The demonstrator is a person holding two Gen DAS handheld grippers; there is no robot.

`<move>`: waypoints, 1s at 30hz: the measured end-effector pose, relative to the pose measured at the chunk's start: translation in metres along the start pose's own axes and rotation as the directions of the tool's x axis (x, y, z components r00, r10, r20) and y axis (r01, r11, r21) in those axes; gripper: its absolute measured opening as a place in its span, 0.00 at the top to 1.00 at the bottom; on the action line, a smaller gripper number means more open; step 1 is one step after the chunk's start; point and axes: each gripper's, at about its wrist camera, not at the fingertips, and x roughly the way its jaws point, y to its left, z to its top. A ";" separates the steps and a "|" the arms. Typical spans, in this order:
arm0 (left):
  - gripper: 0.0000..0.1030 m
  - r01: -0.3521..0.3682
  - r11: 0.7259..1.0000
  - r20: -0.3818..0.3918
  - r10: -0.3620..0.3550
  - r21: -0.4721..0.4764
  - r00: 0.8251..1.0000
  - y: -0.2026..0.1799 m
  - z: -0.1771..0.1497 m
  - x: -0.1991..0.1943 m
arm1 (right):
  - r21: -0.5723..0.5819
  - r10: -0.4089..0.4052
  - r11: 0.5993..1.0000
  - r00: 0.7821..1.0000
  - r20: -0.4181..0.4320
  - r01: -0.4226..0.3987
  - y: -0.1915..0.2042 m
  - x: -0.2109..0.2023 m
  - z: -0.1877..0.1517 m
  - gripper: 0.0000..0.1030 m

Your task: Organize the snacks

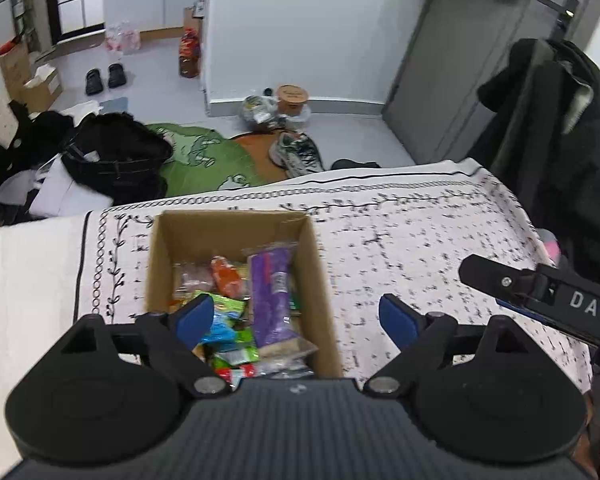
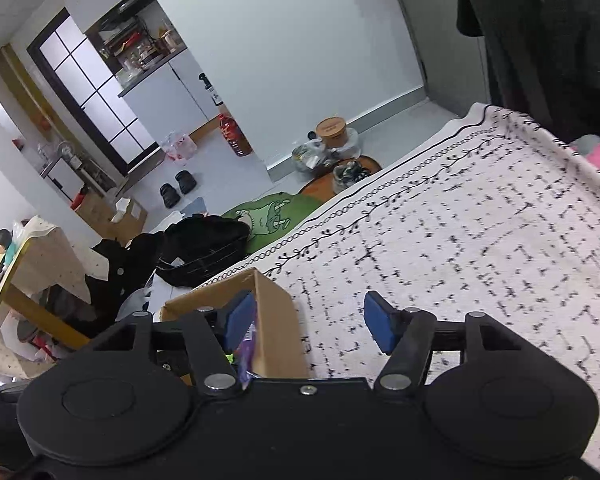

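Snacks [image 1: 236, 312] fill my cardboard box [image 1: 320, 280] on the desk [image 1: 420, 248]; left gripper [image 1: 296, 316] and right gripper [image 2: 308, 320] both gape wide, empty.

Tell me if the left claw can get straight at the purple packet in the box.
Probably yes. The left claw hangs open over the open-topped cardboard box, and the purple packet lies on top of the other snacks with nothing covering it.

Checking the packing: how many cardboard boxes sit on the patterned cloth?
1. The cardboard box sits near the cloth's left border, holding snack packets.
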 end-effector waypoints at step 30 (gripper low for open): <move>0.00 0.044 0.995 0.042 -0.048 0.093 0.998 -0.025 -0.046 -0.079 | -0.007 -0.165 0.986 0.979 0.116 0.167 -0.015 -0.092 -0.033 0.00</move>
